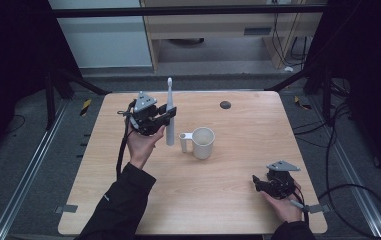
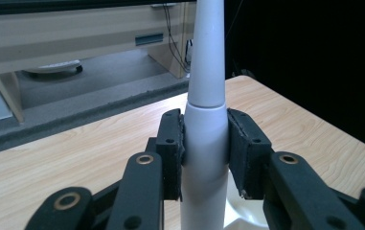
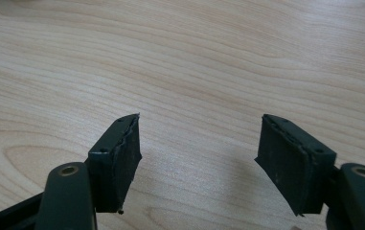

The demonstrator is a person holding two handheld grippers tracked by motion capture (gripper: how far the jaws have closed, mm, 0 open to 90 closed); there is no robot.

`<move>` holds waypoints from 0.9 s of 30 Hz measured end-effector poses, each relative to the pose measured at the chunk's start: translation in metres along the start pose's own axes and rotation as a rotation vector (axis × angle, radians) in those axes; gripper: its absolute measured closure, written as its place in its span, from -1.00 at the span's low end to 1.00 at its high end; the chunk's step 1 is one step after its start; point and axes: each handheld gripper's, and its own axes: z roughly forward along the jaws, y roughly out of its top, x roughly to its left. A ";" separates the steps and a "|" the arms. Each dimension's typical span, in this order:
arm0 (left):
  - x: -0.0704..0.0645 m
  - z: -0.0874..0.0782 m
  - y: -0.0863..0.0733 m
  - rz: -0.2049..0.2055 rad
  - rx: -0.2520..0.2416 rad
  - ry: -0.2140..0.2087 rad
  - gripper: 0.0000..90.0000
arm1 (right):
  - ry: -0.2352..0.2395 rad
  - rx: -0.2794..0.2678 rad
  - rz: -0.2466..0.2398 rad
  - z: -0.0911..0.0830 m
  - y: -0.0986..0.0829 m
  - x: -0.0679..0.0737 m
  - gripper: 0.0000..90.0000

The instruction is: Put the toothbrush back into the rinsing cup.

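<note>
Clamped around a white electric toothbrush point(image 1: 170, 117), the left gripper point(image 1: 164, 117) is hovering over the desk's far-left part, carried by the person's left hand point(image 1: 139, 142). Both black pads point(image 2: 170, 153) are pressing against the thick lower body of the brush from either side, just below the seam where the narrower neck begins, as the left gripper view is showing. Standing nearly upright, the toothbrush is reaching with its head toward the far edge of the desk, while its bottom end is hanging just beside the handle of a cream mug point(image 1: 202, 143); whether that end is resting on the wood is not clear. Sitting near the middle of the desk point(image 1: 238, 165), the mug is turning its open mouth up and its handle toward the brush. Farther out, a small dark disc point(image 1: 225, 105) is lying close to the far edge. Over at the near-right corner, the right gripper point(image 1: 256, 182) is resting low above the wood in the person's right hand point(image 1: 281, 205), its jaws spread wide apart with nothing between them but bare grain. Well apart from mug and brush, it is pointing toward the desk's left side.
</note>
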 end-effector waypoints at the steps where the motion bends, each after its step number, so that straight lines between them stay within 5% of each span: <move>1: -0.001 0.001 0.000 0.000 -0.006 -0.002 0.49 | -0.002 -0.002 -0.002 0.000 0.000 0.000 -0.30; 27: -0.024 0.032 0.019 -0.010 -0.096 -0.072 0.49 | 0.011 0.008 -0.004 0.001 -0.001 0.001 -0.31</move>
